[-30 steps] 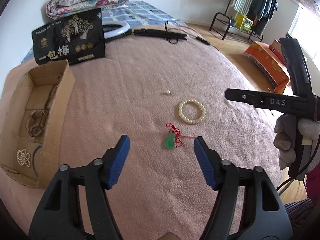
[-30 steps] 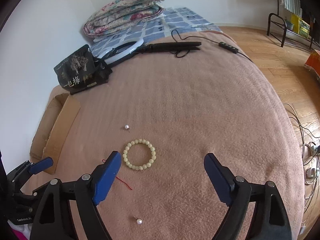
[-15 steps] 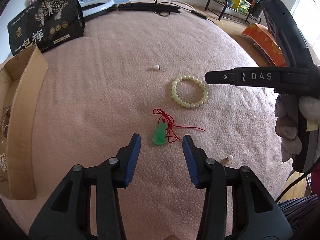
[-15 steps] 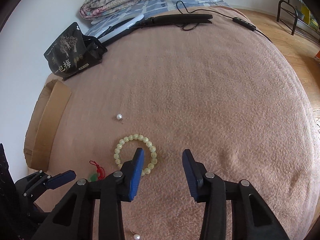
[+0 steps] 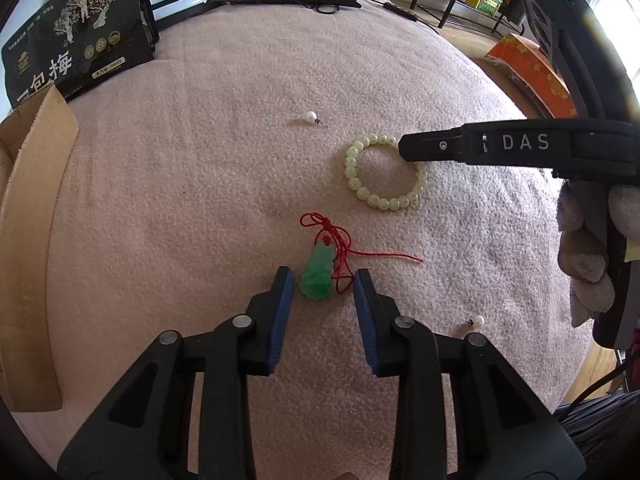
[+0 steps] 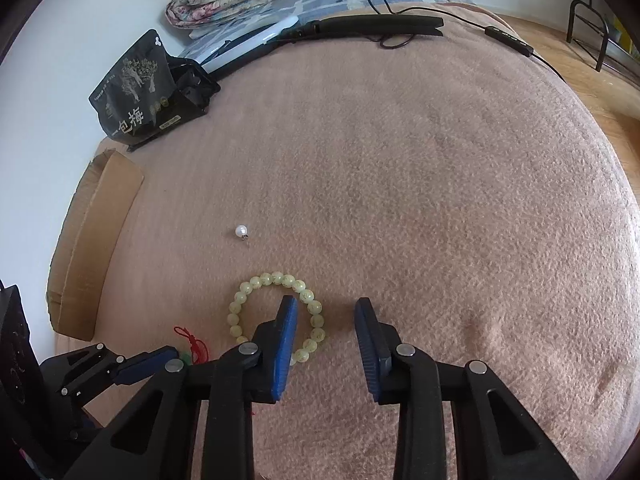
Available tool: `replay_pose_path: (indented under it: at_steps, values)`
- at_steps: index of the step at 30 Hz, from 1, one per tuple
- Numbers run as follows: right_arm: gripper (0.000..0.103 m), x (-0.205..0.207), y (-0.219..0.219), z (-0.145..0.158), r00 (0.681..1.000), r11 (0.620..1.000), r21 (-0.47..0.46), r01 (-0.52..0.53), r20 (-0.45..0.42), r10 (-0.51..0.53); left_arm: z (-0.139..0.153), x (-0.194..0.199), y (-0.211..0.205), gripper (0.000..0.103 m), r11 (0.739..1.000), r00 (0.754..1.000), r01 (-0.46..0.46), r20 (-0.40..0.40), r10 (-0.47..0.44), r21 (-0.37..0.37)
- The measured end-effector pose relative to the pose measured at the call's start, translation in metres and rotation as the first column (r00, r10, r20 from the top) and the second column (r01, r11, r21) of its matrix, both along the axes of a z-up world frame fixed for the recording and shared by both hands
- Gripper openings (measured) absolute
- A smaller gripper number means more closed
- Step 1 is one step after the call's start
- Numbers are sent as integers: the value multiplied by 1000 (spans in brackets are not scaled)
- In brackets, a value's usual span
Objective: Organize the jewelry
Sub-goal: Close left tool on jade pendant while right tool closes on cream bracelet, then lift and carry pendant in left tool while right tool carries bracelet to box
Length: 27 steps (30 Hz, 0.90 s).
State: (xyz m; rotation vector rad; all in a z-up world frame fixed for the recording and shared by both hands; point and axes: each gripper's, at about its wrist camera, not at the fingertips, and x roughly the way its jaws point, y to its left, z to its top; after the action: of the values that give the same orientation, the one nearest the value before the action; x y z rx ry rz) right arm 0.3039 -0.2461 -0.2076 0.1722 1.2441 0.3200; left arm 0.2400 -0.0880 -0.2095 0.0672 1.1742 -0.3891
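The green pendant (image 5: 318, 276) on its red cord (image 5: 340, 246) lay on the pink blanket (image 5: 200, 200) of the bed, right between the blue tips of my left tool (image 5: 323, 284). That tool had just been closing and was narrow, but its tips were not pressing the pendant. The bead bracelet (image 6: 276, 316) lay just past the pendant. My right tool (image 6: 326, 312) had just been closing too, and it was narrow. Its left tip sat inside the ring of beads and its right tip sat outside, so one side of the bracelet was between them, not yet squeezed. One small pearl earring (image 5: 311, 117) lay farther out on the blanket, and another pearl earring (image 5: 478, 321) lay near my gloved right hand (image 5: 592, 252). A cardboard box (image 5: 28, 240) stood at the left edge of the bed, with a black bag (image 5: 76, 44) behind it.
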Motion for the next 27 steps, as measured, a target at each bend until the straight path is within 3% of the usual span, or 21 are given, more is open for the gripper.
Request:
replay_pose_path:
  at_steps: [5,9,13,27]
  values:
    - [30,2,6,-3,1000,999,-24,-24,-2,24,-3,2,-2,18,1000,1000,9,4,-9,1]
    - [25,3,9,-5,999,998,-51,-36,2,36,-5,3,-4,16,1000,1000,19,14,-19,10]
    - [6,2,9,-5,999,997,-64,-41,10,42,-4,3,-4,16,1000,1000,14,16,-14,10]
    - [5,-10,9,23,996,999,-22,-26,84,28,28,-6,8,15,1000,996,-22,89,24,-22]
